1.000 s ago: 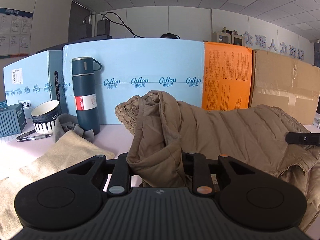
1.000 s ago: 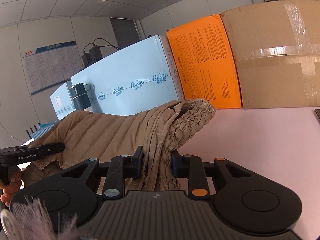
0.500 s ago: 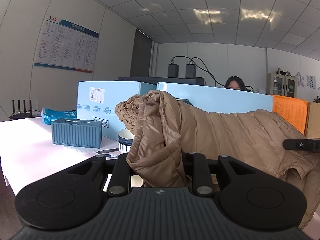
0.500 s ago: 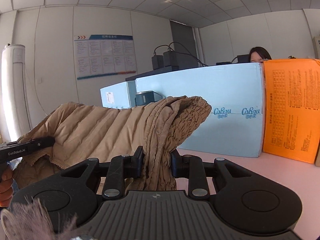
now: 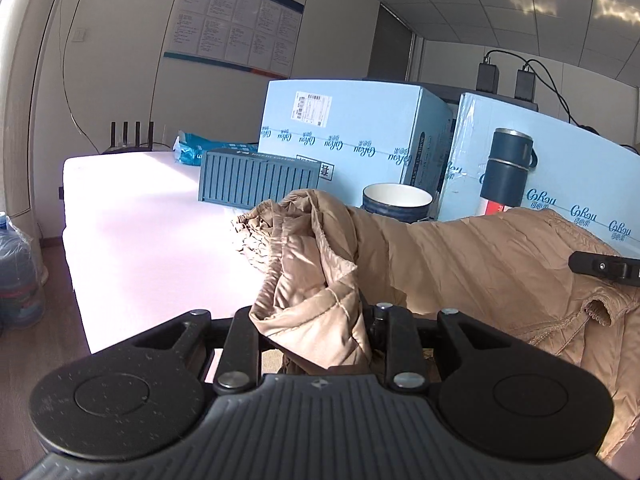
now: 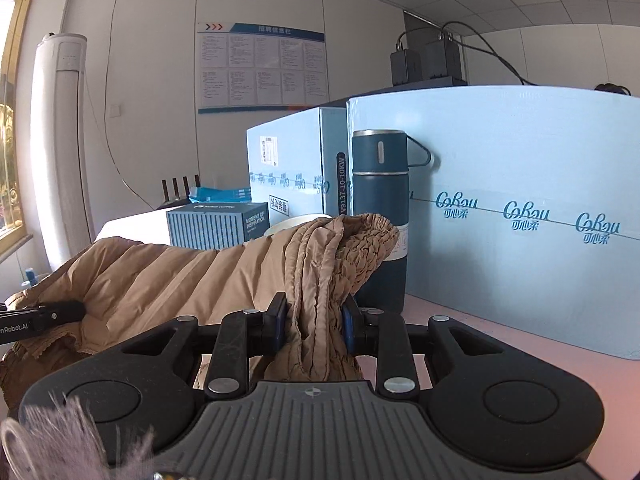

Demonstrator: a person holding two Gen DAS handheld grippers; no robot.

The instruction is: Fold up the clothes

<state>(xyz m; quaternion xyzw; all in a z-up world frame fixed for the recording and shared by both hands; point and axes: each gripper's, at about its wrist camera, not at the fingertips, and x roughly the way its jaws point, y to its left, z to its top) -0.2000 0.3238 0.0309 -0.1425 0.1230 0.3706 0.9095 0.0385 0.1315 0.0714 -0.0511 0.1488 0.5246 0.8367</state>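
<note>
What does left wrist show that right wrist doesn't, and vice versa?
Left wrist only: the blue-rimmed bowl's full opening, the water jug on the floor, and a long bare stretch of the white table.

Right wrist only: the tall white floor unit, the window edge, and a tuft of grey fur at the bottom corner.

Both: the tan puffer jacket pinched by the left gripper and the right gripper, the navy thermos, the ribbed blue box, the light-blue cartons, and the wall notice board.
</note>
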